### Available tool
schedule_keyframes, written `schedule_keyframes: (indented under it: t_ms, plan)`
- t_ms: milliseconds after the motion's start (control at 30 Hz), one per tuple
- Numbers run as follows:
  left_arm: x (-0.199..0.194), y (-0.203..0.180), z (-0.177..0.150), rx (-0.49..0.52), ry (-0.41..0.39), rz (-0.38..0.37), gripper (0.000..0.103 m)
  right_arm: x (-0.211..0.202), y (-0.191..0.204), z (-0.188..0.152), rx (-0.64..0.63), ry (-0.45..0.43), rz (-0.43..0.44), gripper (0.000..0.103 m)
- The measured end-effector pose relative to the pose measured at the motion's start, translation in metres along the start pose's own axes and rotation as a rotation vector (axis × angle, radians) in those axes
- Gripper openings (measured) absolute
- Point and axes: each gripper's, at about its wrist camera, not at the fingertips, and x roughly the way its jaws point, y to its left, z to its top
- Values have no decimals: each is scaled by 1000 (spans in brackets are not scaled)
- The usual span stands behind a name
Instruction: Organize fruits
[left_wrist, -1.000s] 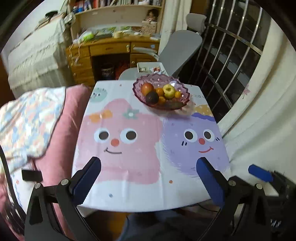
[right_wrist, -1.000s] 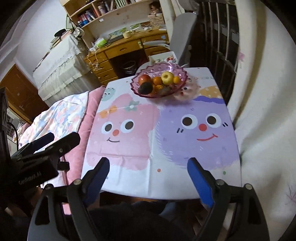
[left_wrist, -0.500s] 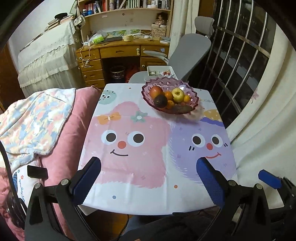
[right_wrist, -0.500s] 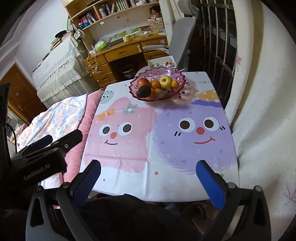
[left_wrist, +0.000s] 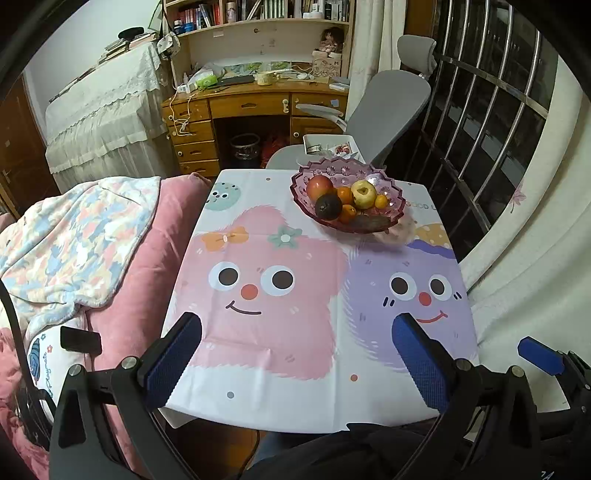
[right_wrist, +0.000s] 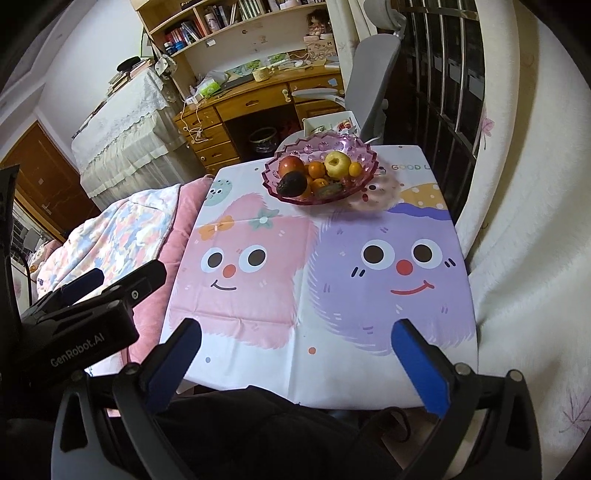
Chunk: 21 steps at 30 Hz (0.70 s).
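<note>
Small table (left_wrist: 258, 354) w/ cartoon cloth: pink smiling face at left, purple smiling face at right. At far end, toward right, pink glass bowl (left_wrist: 394, 192) holding all the fruit: red apple (left_wrist: 318, 186), yellow apple (left_wrist: 363, 193), dark round fruit (left_wrist: 328, 206), several small oranges (left_wrist: 345, 194), a brownish piece at front rim. No fruit on the cloth itself.

Left hand-held gripper (left_wrist: 295, 360) near table's front edge, blue pads spread wide, nothing between them. Right hand-held gripper (right_wrist: 293, 363) likewise at front edge, just been opening, now released wide & empty. Both well apart from bowl.

Pink quilt & patterned blanket (left_wrist: 74, 236) left of table. Grey chair (left_wrist: 388, 107), wooden desk (left_wrist: 251, 105) & bookshelf beyond. Barred window (left_wrist: 491, 122) at right.
</note>
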Motion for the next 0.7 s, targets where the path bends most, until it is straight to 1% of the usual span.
schedule_keyframes:
  t_ms: [700]
  plan:
    - [-7, -5, -4, -6, -18, 18, 102, 0, -6, 1, -2, 1, 15, 103]
